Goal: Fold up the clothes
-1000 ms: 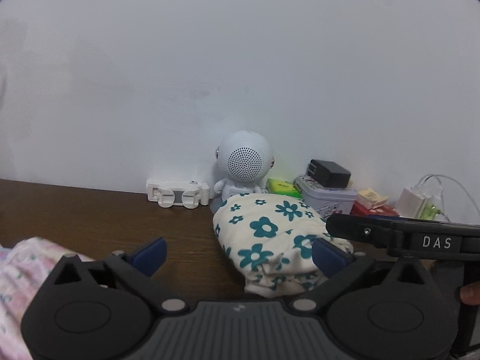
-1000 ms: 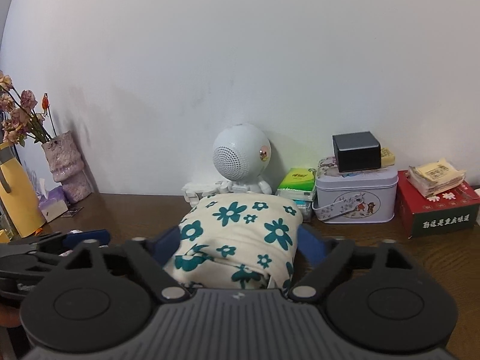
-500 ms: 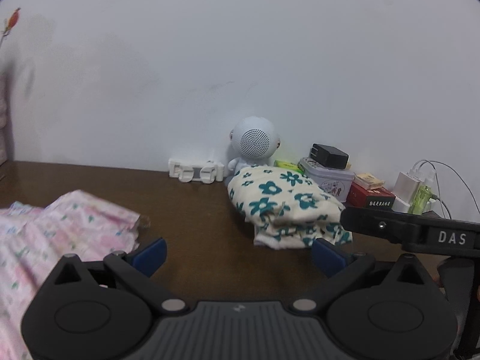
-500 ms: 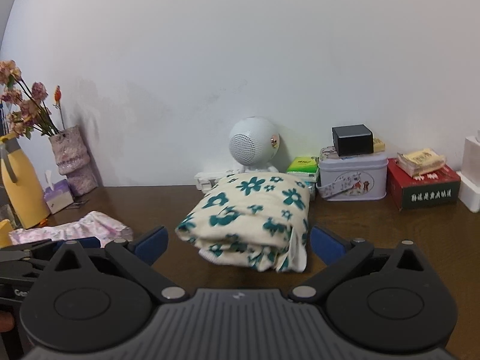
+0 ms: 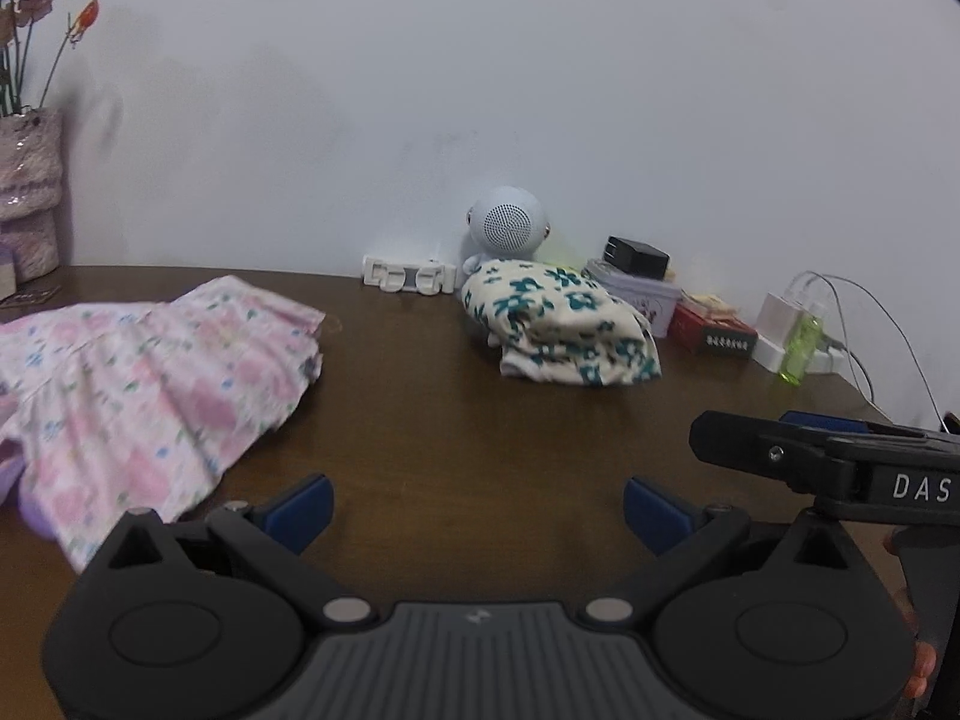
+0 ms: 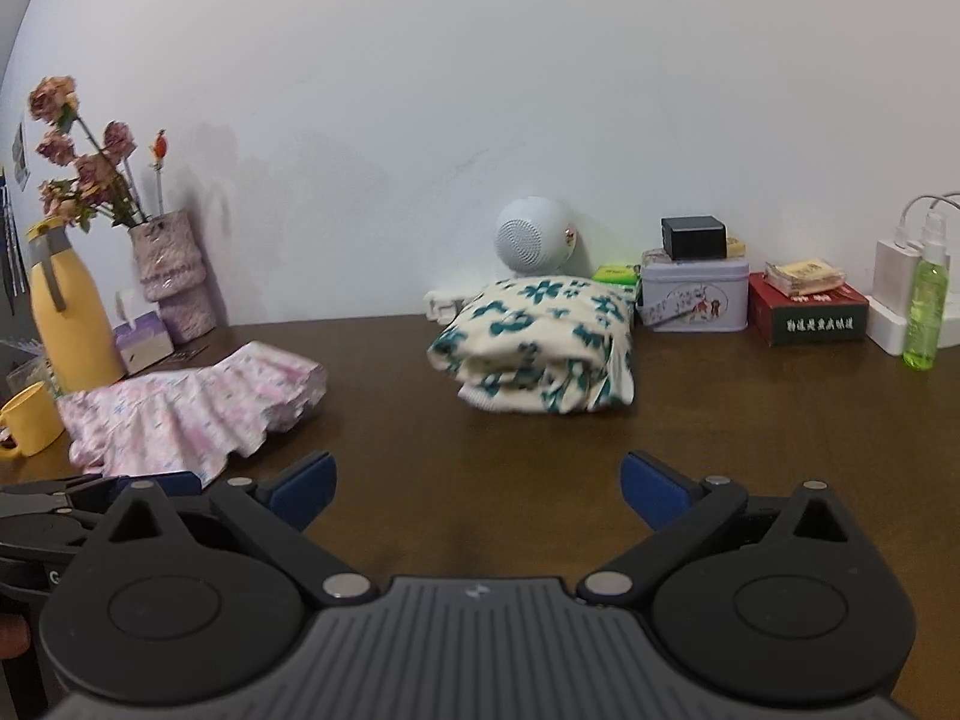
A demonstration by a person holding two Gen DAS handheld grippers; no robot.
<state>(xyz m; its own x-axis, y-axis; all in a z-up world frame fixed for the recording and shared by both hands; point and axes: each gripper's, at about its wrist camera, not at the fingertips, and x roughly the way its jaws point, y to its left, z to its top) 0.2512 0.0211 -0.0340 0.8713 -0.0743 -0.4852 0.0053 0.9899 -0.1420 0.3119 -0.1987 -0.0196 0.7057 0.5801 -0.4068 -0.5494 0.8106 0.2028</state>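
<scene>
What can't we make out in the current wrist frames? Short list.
- Pink floral garment: left wrist view, motion-blurred and cut off at the left edge, so its full shape is unclear.
- White phone holder: right wrist view, mostly hidden behind the folded teal-flowered garment.
- Red box lettering: left wrist view, too small to read.
- Left gripper: right wrist view, mostly hidden behind the right gripper's body.

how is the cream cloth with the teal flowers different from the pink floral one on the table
The cream garment with teal flowers is folded into a compact stacked bundle; the pink floral garment lies spread out and rumpled. The cream one sits near the wall, by the white round speaker; the pink one lies further left, near the yellow mug. Both rest on the brown wooden table, ungripped.
</scene>
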